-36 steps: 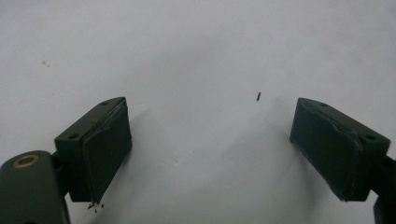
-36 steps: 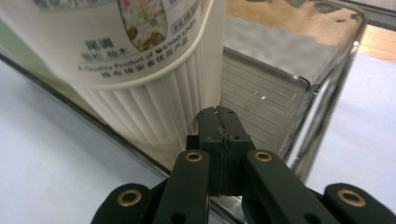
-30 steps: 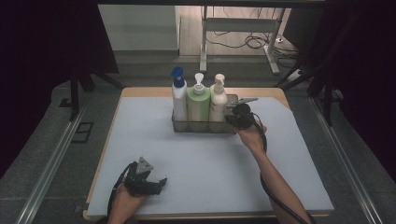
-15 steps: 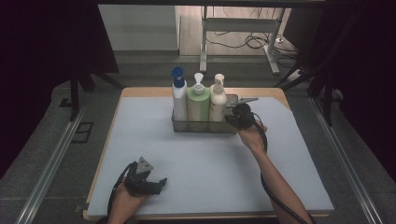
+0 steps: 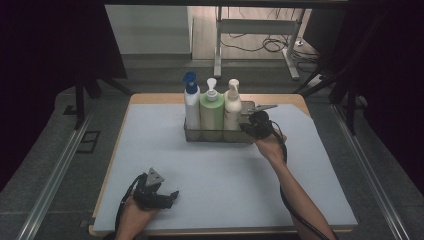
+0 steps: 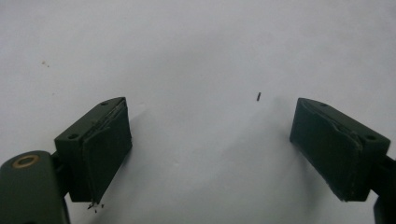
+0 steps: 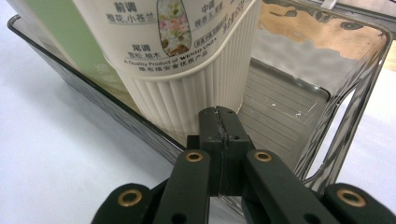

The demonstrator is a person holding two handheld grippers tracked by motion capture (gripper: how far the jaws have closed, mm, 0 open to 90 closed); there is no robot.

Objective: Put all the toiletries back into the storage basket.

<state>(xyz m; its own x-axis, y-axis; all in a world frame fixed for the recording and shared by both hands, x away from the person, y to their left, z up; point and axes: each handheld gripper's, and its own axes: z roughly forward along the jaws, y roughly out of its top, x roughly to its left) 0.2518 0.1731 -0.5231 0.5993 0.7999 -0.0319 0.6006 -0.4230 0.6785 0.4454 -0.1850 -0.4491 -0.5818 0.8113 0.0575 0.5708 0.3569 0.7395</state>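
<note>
Nothing moved. Right tool (image 7: 219,122) clamped shut on clear caddy (image 5: 200,135) wall; left tool (image 6: 210,149) open, idle. Pull level, slowly, sparing cream bottle (image 7: 187,60).

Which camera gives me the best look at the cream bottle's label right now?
The right gripper view: the cream bottle sits close above the shut right gripper, its printed label and ribbed base sharp. The high view shows the whole bottle in the tray, label too small to read. The left gripper view faces bare mat.
</note>
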